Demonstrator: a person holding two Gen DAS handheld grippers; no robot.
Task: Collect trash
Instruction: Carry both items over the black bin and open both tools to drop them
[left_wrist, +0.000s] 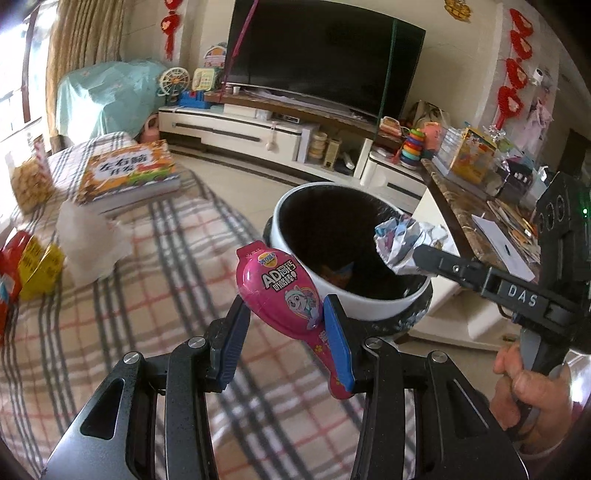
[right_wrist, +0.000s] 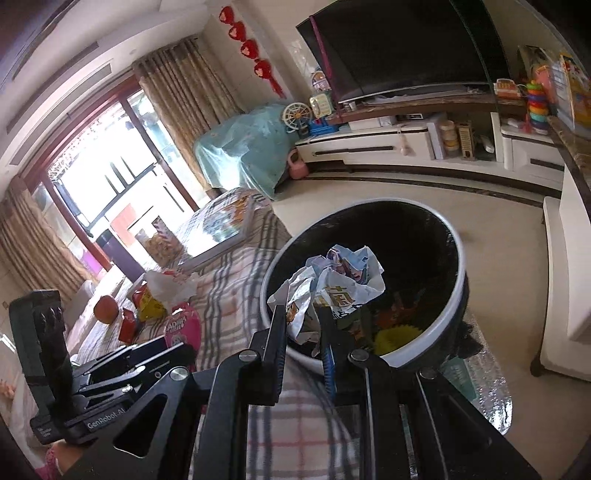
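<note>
- We see a pink wrapper (left_wrist: 282, 291) in the lower centre of the left wrist view, clamped between the blue pads of the left gripper (left_wrist: 286, 321), just short of the bin's near rim.
- We see a crumpled wrapper (right_wrist: 332, 288) at the centre of the right wrist view, pinched in the right gripper (right_wrist: 301, 325) and held over the dark mouth of the bin (right_wrist: 456, 295).
- In the left wrist view that same wrapper (left_wrist: 400, 240) sits right of centre, above the bin's (left_wrist: 373, 308) right rim, and a hand (left_wrist: 524, 391) grips the handle at lower right.
- We can make out orange and yellow scraps already lying inside the bin.
- To the left of the bin lies a plaid blanket (left_wrist: 155, 266) with a white tissue (left_wrist: 90, 242), red and yellow packets (left_wrist: 31, 266) and a book (left_wrist: 129, 171) on it.
- At the top of both views we see a television (left_wrist: 325, 55) on a white cabinet (left_wrist: 236, 133).
</note>
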